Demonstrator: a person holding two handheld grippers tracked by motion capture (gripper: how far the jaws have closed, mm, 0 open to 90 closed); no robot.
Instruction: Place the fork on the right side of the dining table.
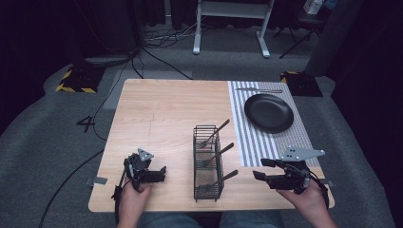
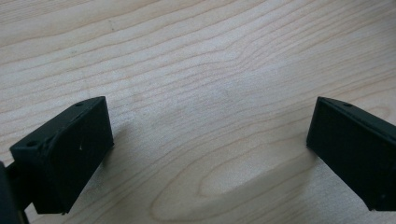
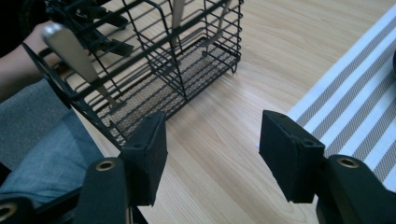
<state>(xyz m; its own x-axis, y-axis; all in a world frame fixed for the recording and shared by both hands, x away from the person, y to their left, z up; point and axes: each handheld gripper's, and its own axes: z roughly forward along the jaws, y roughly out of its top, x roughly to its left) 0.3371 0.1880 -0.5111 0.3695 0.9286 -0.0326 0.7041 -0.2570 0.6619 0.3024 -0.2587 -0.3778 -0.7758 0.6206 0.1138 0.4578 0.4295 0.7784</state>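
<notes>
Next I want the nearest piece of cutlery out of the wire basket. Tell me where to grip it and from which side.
Grip the bare handle end above the wire basket. It leans up and right, toward the right gripper, whose jaws are open. Coming from the right and above, then lifting along the lean, looks best; its lower end is caged.

A dim room with grey carpet around a light wooden table (image 1: 157, 118).
The carpet (image 1: 47, 142) was grey, with black cables (image 1: 157, 40) lying on it. A white desk frame (image 1: 233, 26) stood behind. Two yellow-black striped bases (image 1: 76, 78) sat at the far corners. The walls were dark.
</notes>
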